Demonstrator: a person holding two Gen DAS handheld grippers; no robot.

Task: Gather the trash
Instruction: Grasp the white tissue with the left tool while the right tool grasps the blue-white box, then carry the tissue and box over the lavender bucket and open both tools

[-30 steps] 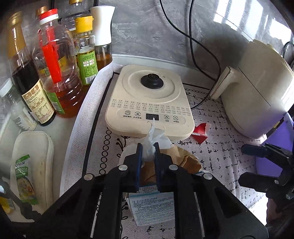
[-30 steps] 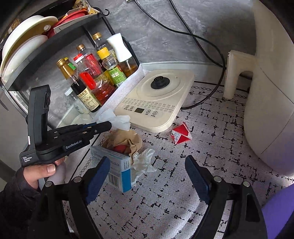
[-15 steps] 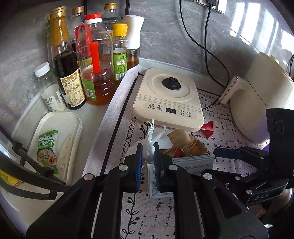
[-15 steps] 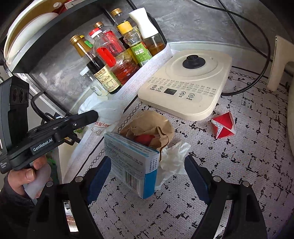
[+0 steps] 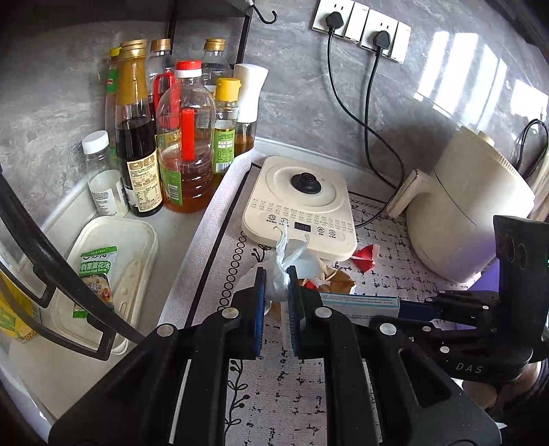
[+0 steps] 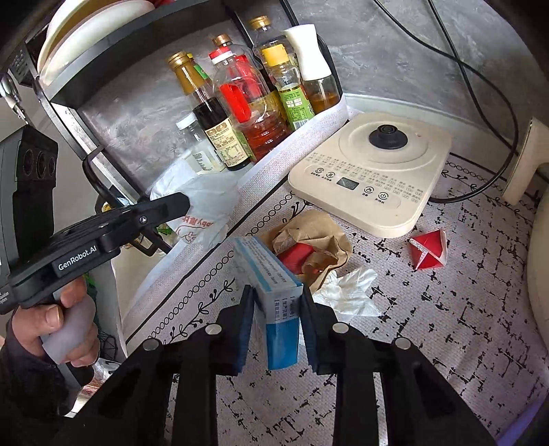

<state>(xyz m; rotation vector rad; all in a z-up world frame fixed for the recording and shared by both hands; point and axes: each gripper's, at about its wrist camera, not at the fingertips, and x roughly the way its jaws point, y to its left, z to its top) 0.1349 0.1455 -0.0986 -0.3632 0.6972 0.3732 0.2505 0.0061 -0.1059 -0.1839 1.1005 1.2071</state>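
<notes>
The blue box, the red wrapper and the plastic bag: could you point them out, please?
blue box (image 6: pixel 279 327), right wrist view, its blue end face.
red wrapper (image 6: pixel 429 252), right wrist view, its middle.
plastic bag (image 5: pixel 278 279), left wrist view, bunched neck.

- Two grippers, left gripper and right gripper.
- One blue-and-white box.
- One crumpled brown paper bag.
- One white tissue.
- One red folded carton.
- One white plastic bag, far left.
- Two wall plugs in view.
- One cream cooker base on the bench.
</notes>
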